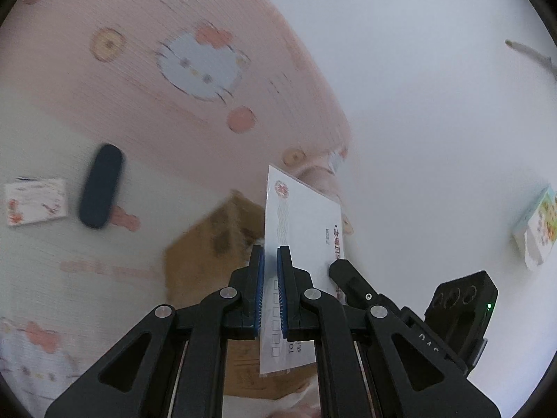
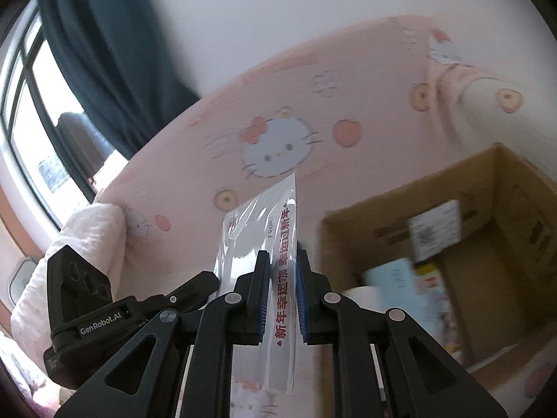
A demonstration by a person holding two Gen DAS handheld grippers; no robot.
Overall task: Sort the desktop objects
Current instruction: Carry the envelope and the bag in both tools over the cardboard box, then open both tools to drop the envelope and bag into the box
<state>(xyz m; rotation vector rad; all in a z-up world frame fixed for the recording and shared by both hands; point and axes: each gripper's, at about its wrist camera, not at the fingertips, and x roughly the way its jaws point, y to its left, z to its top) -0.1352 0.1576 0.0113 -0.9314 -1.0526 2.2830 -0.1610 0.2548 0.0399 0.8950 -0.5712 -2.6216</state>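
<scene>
Postcard [image 1: 306, 223] in a clear plastic sleeve, white face with a red stamp mark and red printed characters, was held in the air between both tools. Left tongs [image 1: 271, 289] were clenched on 1 long edge, blue pads flat on both faces. Right tongs [image 2: 282, 296] stood astride the strip of red characters; the pads looked close to the sleeve, but whether they pressed it I could not tell.

Handling judgement: very light, thin, stiff enough to stand upright from an edge grip yet easily bent or creased. The glossy sleeve [image 2: 243, 230] looked slippery and bulged loose near its top, so it might slide over the card. Best hold seemed well in from the edge, on the card itself, pads square to the face, moderate squeeze only.

Below and just beside the card sat an open cardboard box [image 2: 487, 188], already holding a light blue booklet [image 2: 393, 275] and other printed items, blurred. It rested on a pink cartoon-cat bedspread [image 2: 278, 104]. Further off on the bed lay a dark oval case [image 1: 100, 186] and a small white printed card [image 1: 34, 200], near each other. A colourful packet [image 1: 538, 223] appeared at the far right of the left view.
</scene>
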